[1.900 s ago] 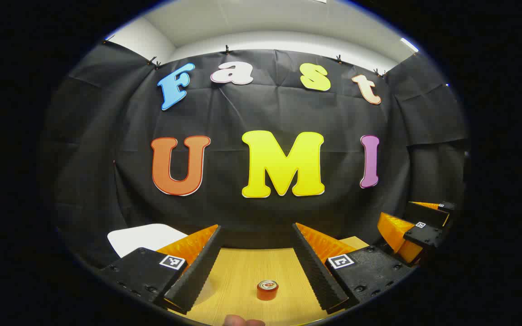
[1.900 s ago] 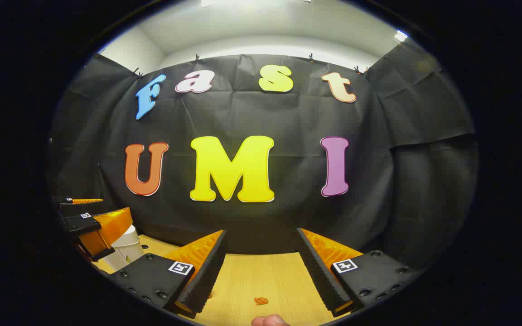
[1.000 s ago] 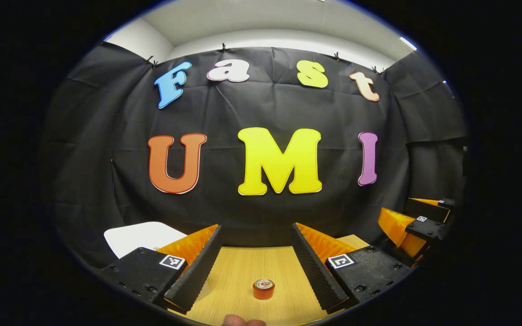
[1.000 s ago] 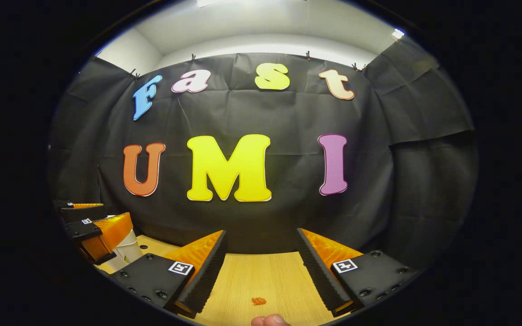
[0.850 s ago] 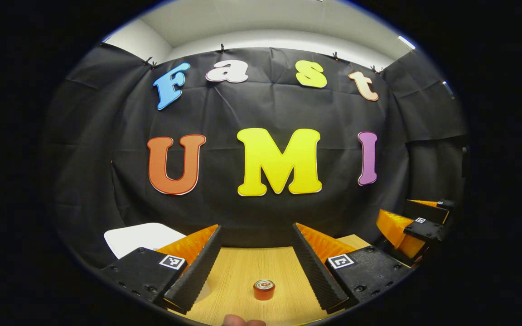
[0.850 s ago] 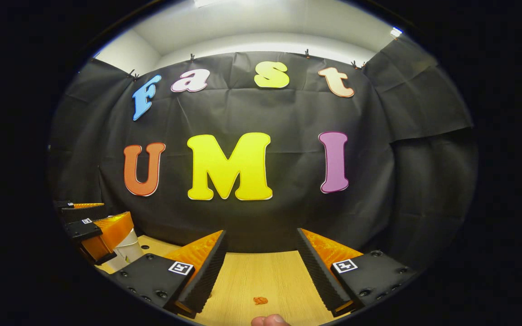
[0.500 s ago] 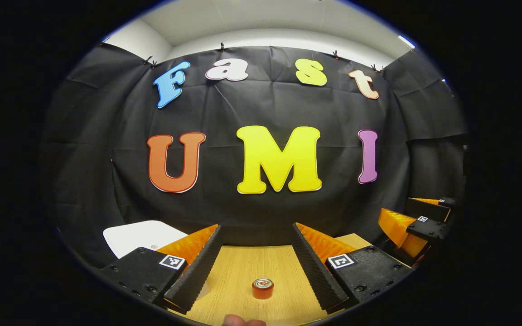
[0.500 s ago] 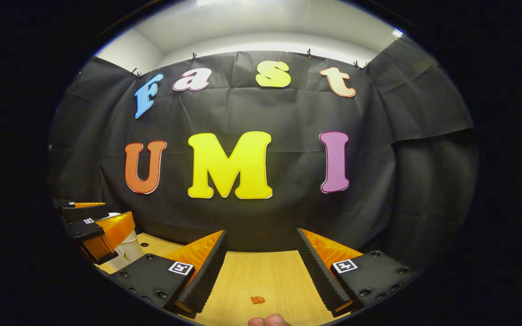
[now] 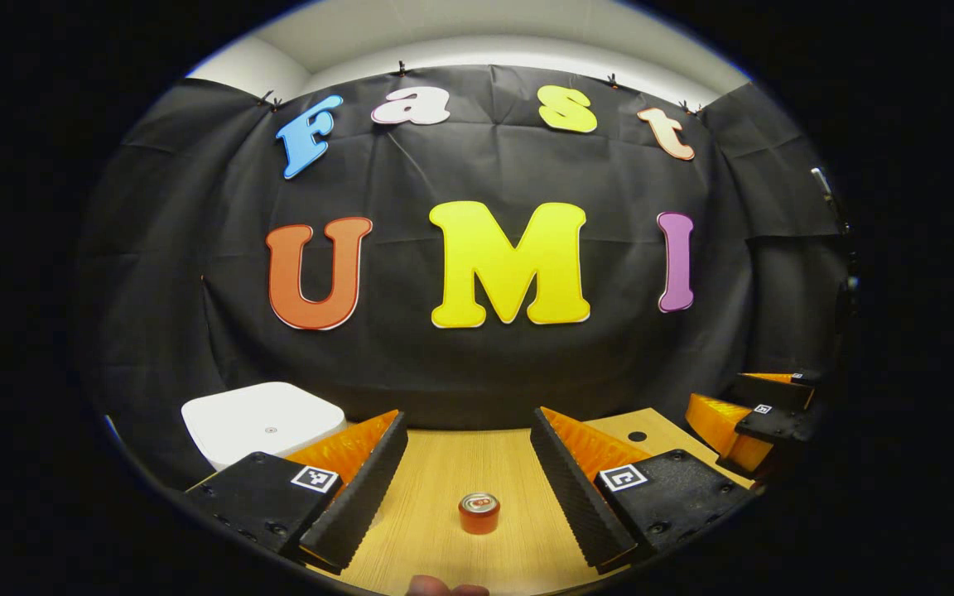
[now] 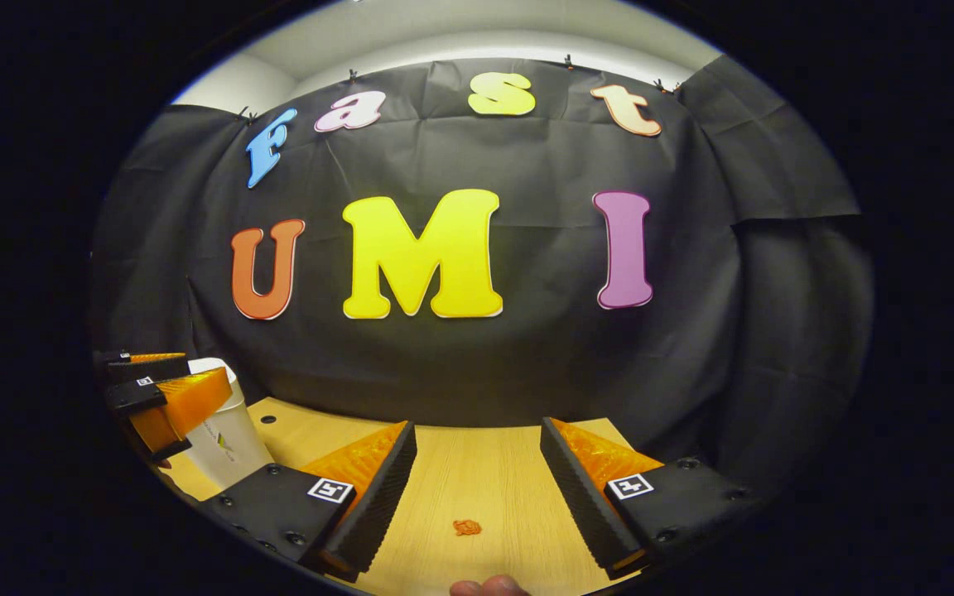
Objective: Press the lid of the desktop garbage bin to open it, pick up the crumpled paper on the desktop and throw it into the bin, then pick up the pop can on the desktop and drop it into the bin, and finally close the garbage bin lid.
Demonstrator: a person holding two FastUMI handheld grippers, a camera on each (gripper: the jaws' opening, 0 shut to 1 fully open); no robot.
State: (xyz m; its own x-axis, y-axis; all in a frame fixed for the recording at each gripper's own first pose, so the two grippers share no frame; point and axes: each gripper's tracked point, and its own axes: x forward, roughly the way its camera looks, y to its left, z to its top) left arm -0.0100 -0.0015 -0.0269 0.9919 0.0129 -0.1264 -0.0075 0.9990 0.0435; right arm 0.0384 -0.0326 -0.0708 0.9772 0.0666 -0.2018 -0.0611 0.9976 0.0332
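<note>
White plastic marks the garbage bin; its lid lies flat and closed. In the left gripper view the bin sits to the left of, and beyond, the left finger of the left gripper.

Change since the earlier frames: both cameras have pitched downward. The wall cloth has risen in each view, more of the desk is exposed, and the full top of the lid is now visible where previously only a part showed. Judgement: this is the approach phase of step one. The lid has not yet been pressed and nothing has been lifted.

Finger state:
- Left gripper: fingers spread wide apart, holding nothing.
- Right gripper: fingers spread wide apart, holding nothing.

Locations relative to the fingers:
- Pop can: upright on the desk, centred between the left gripper's fingers, touching neither.
- Crumpled paper: a small orange wad on the desk, between the right gripper's fingers, touching neither.
- In the right gripper view the bin stands far left, partly behind the other gripper.

Count:
- Bins: one.
- Lids: one.
- Pop cans: one.
- Paper wads: one.
- Grippers: two, with two fingers each.
- Round holes in the desk: one in each view.
</note>
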